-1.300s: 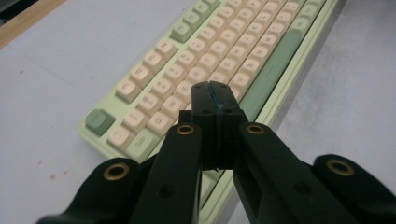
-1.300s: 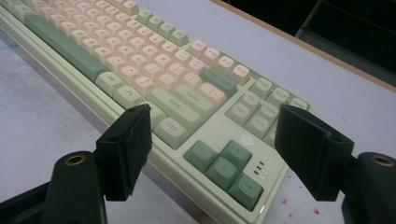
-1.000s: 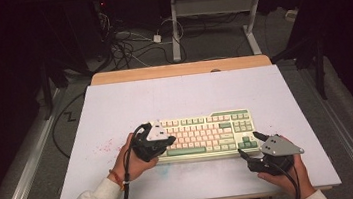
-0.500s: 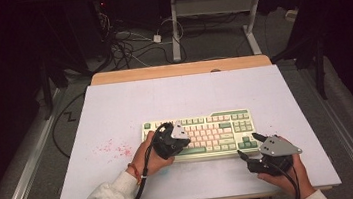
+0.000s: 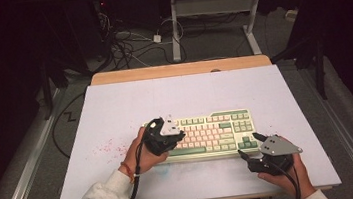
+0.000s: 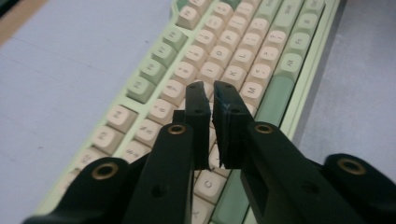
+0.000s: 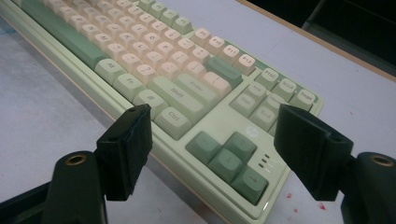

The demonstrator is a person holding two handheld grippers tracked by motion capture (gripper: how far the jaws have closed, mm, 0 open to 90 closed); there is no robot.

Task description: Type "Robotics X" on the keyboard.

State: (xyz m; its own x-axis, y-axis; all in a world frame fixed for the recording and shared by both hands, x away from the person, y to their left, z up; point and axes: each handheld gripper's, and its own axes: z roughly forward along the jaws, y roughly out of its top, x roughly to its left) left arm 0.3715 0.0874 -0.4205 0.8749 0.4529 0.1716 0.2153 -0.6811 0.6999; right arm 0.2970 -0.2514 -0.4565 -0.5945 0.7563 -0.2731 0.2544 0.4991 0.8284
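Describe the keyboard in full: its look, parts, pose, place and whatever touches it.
The keyboard is pale green plastic with cream letter keys and darker green modifiers, space bar and arrow cluster. It lies flat on the white table, near its front edge. The left gripper, nearly shut, hovers over the letter keys; contact unclear. The right gripper, open, straddles the arrow-key corner without touching it.

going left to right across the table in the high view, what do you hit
red specks → left gripper over the keyboard's left end → keyboard → right gripper at its right front corner
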